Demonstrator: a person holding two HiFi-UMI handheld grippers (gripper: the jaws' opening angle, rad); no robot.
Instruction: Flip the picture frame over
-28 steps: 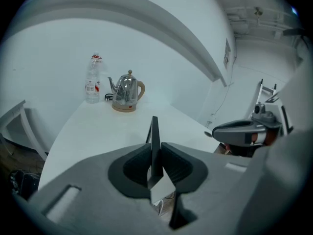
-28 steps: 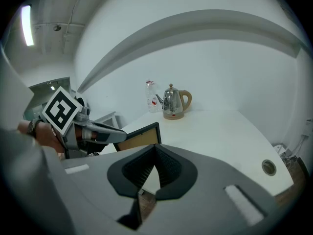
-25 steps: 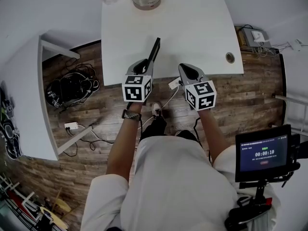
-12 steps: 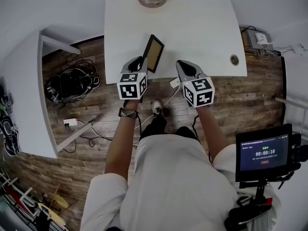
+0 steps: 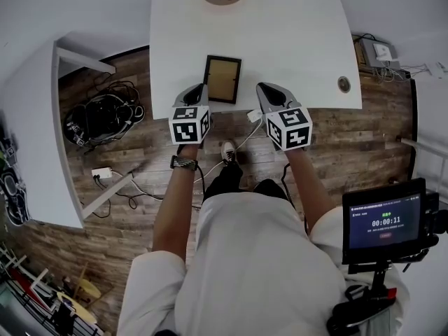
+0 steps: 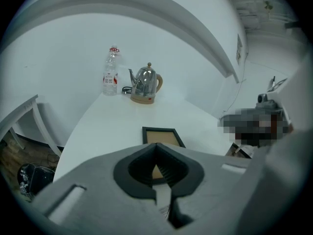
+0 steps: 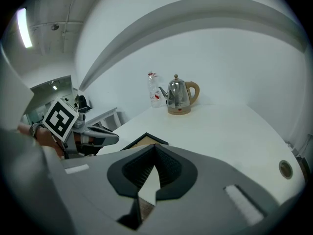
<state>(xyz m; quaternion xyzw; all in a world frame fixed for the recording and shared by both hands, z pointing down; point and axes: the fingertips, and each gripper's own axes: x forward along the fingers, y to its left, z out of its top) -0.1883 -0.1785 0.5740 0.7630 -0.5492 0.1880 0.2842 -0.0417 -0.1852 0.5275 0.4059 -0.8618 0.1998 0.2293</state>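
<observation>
Having just closed empty, the left hand-held gripper [image 5: 199, 91] hovers beside the picture frame [image 5: 223, 80].

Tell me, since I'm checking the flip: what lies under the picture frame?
The picture frame lies flat on the white table, tan panel up. Only tabletop shows around it; its downward face is covered and cannot be seen.

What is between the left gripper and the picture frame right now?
Nothing visible. The picture frame lies flat on the table just beyond the left gripper, whose jaws are closed; the kettle and bottle stand far behind it.
</observation>
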